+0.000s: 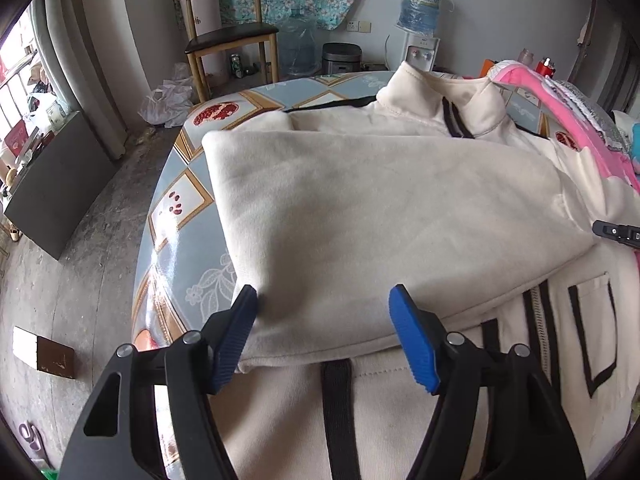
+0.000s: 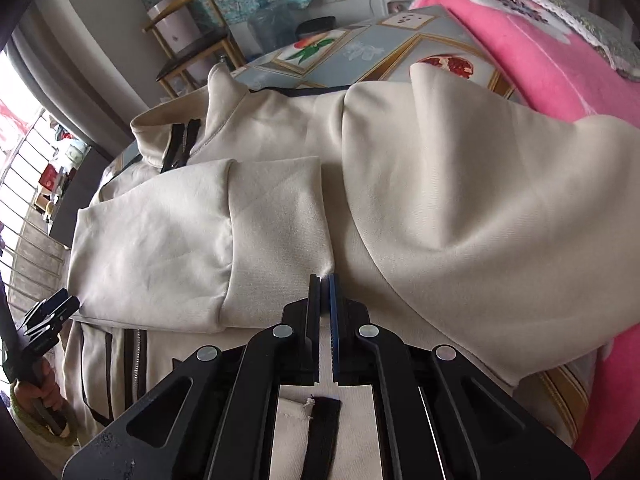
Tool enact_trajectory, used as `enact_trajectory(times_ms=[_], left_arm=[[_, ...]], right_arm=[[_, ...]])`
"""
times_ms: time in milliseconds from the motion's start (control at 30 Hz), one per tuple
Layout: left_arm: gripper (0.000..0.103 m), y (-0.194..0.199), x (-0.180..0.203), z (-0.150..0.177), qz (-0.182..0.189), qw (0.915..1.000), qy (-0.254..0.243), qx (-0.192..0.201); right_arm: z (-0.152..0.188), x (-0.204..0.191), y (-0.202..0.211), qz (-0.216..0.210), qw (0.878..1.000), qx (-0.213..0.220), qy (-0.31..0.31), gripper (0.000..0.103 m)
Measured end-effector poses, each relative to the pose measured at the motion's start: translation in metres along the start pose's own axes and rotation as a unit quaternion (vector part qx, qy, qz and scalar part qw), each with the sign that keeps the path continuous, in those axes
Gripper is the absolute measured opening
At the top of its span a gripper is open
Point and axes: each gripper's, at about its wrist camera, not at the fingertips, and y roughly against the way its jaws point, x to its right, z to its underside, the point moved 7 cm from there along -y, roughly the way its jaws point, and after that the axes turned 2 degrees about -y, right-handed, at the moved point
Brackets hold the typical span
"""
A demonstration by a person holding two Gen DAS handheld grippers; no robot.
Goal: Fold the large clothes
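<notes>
Left wrist view, left tool (image 1: 322, 300) open over cream jacket (image 1: 400, 208), right tool (image 2: 325, 280) closed at sleeve cuff (image 2: 280, 216)

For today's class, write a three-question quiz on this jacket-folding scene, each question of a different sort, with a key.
1. True or false: the left tool stands open over the sleeve folded across the cream jacket.
2. The right tool is: A) wide open, B) shut at the edge of the folded sleeve's cuff, C) out of view.
3. Fill in: beside the jacket on the table lies a ____ blanket.

Key: 1 true; 2 B; 3 pink.
</notes>
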Motion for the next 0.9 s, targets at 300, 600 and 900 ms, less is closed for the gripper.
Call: enact_trajectory(times_ms=[300, 600, 900], left_arm=[[0.067, 0.013, 0.001, -0.038, 0.014, 0.9992, 0.019, 0.032], [0.07, -0.041, 0.012, -0.015, -0.001, 0.9994, 0.019, -0.027], [0.077, -0.042, 0.015, -0.013, -0.012, 0.9996, 0.017, -0.016]], right_arm=[[-0.019, -0.045, 0.013, 0.007, 0.996, 0.034, 0.079, 0.042], [-0.005, -0.03, 0.012, 0.014, 0.996, 0.013, 0.084, 0.06], [-0.02, 0.211, 0.15, 0.071, 0.965, 0.149, -0.205, 0.072]])
